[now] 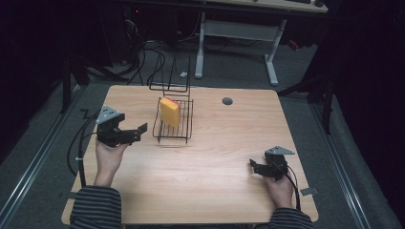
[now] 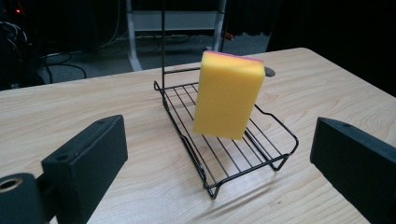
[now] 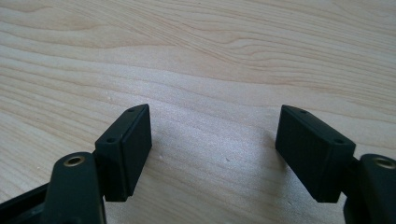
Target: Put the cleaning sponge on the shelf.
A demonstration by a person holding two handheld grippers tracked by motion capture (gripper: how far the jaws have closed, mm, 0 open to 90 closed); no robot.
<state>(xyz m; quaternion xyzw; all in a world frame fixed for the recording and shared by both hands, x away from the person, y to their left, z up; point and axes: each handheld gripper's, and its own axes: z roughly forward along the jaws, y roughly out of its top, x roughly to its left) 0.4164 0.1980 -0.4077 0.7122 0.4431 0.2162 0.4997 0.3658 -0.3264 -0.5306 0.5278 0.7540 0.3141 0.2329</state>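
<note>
The yellow sponge (image 2: 229,95) stands on edge in the black wire rack (image 2: 184,135) near the middle of the worktop (image 1: 210,181), its pink-topped face leaning toward the rack's tall back wires. The left gripper (image 1: 135,134) hangs just beside the rack on its left, aimed straight at the sponge, and its fingers (image 2: 86,165) stand wide apart with nothing between them and nothing touched.

The step in hand looks like an approach to pick that sponge. Done well, it means going in level over the rack's low front rail, one finger on each broad face, and closing softly, since foam gives and a hard pinch would fold it. A straight lift should follow, so the rack's wires are not snagged and dragged along.

Over on the near right corner, the right gripper (image 1: 258,168) rests low above bare wood, well apart from the rack. Its fingers (image 3: 128,149) are also spread wide, holding nothing, the grain of the worktop showing plainly between them.
</note>
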